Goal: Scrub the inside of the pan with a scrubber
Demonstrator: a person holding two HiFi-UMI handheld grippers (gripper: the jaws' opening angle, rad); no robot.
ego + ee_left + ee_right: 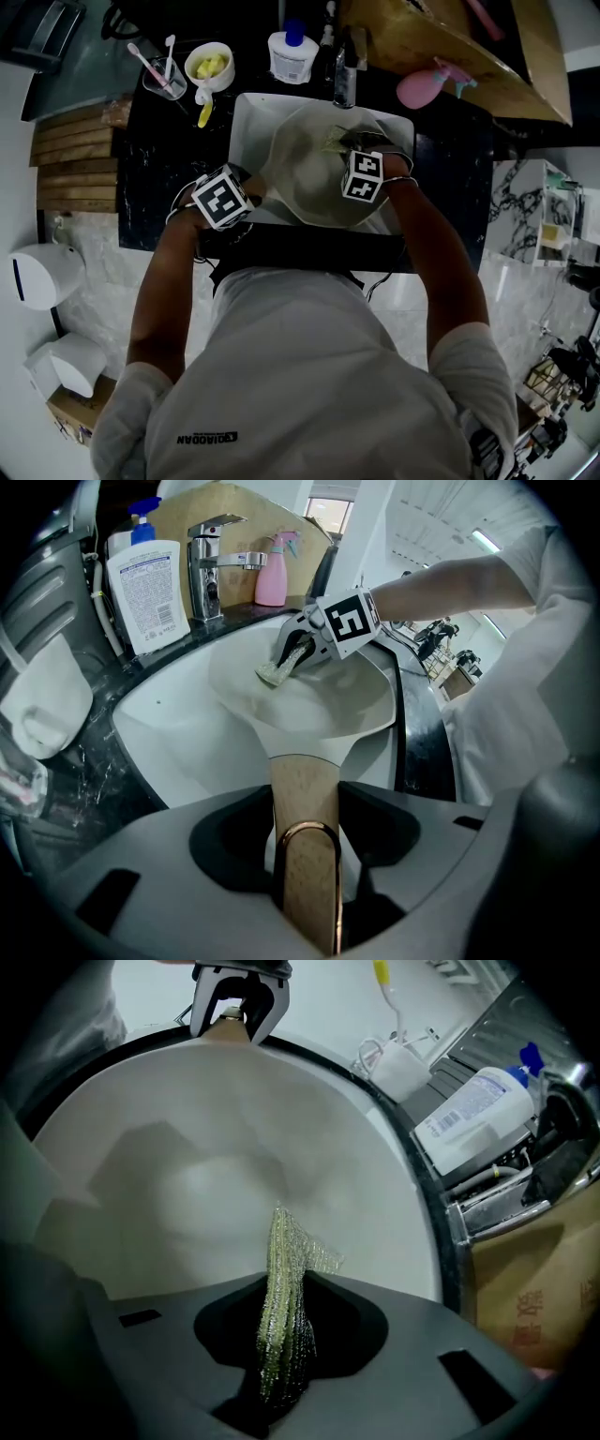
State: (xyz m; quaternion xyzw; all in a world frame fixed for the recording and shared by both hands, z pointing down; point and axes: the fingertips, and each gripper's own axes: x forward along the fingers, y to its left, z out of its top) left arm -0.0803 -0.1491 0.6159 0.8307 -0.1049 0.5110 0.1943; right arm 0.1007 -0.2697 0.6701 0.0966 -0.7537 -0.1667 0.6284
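Left claw (306, 803) is clamped tight on the wooden handle (302, 874) of the white pan (323, 700), which fills most of the sink (173, 728), handle over its front edge. Right claw (281, 1279) pinches the green mesh scrubber (286, 1241) inside the pan near its back rim, with plenty of bare pan all around.

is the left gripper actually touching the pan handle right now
Touching. The left gripper view shows the left gripper with its jaws closed against both sides of the wooden pan handle, no gap.

I see a smooth, pale pan (216, 1147), its handle (305, 789) grainy wood with a shiny coppery loop (305, 826). The scrubber (281, 1316) looks rough, glittery mesh; the tap (208, 560) is glossy chrome.
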